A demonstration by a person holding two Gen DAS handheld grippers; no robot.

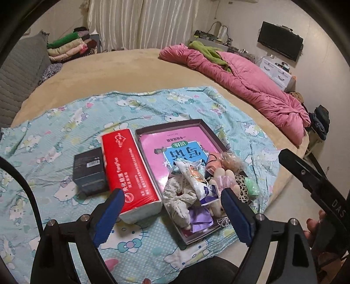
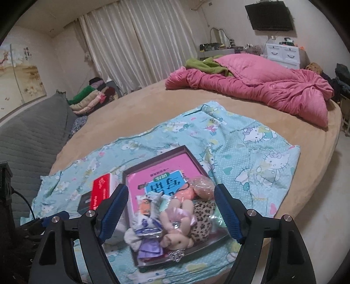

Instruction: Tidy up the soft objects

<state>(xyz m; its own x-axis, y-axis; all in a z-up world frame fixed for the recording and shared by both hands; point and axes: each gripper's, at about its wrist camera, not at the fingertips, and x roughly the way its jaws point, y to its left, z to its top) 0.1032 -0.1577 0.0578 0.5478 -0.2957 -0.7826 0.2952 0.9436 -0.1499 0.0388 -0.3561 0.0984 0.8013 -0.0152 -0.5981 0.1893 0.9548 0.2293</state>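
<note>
Tongs: left tongs and right tongs both spread wide, holding nothing | soft toys and cloth bits heaped in shallow dark cardboard box on bed's blue cartoon-print sheet | advice: lower slowly, pinch one top piece, lift straight.

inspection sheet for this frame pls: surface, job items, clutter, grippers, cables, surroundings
Surface: round tan bed with a cartoon-cat sheet spread on it.
Job's things: shallow box holding a pink book, a doll, leopard fabric and small packets.
Clutter: red tissue pack and dark small box beside the box.
Grippers: left gripper and right gripper both open, above the box, holding nothing.
Cables: black cable at the left edge.
Surroundings: pink quilt, folded blankets, curtains, wall TV.
</note>
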